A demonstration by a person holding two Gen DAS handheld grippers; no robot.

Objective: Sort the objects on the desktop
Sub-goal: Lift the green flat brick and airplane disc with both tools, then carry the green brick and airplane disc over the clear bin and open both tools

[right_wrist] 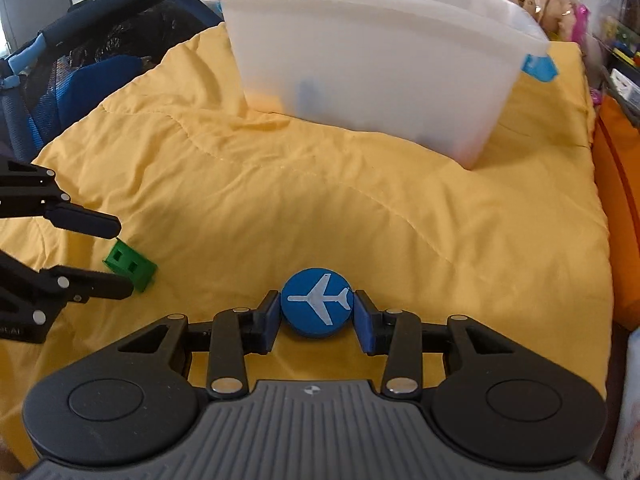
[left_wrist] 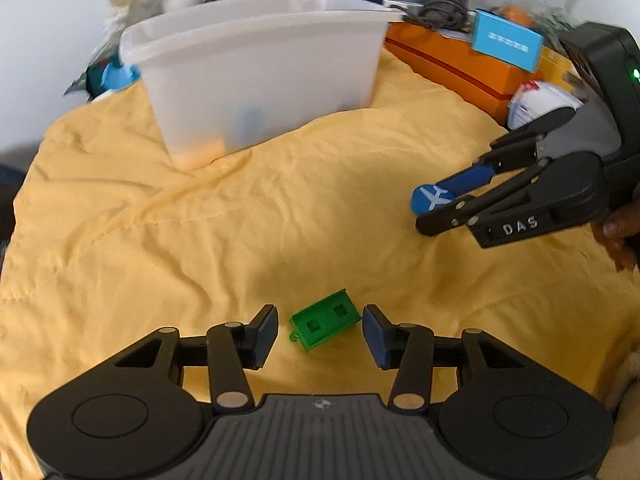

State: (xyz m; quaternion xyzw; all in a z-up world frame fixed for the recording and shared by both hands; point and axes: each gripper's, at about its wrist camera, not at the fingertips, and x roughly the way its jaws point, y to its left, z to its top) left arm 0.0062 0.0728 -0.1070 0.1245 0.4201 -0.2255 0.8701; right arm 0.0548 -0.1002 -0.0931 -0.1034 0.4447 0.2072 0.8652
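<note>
A small green block (left_wrist: 324, 320) with two square holes lies on the yellow quilt (left_wrist: 240, 240). My left gripper (left_wrist: 320, 312) stands open around it, one pad on each side with a gap to both; the right wrist view shows that gripper (right_wrist: 120, 258) and the green block (right_wrist: 130, 266) at its left edge. My right gripper (right_wrist: 317, 298) is shut on a blue round stamp (right_wrist: 316, 308) with a white airplane on its face, held above the quilt. In the left wrist view the stamp (left_wrist: 434, 198) shows as a blue cylinder at the right.
A translucent white bin (left_wrist: 256, 72) stands at the back of the quilt, with blue and orange shapes showing faintly through its wall (right_wrist: 372, 60). An orange box (left_wrist: 460, 64) and a blue card (left_wrist: 506, 40) sit far right. A dark blue bag (right_wrist: 80, 80) lies beyond the quilt's left edge.
</note>
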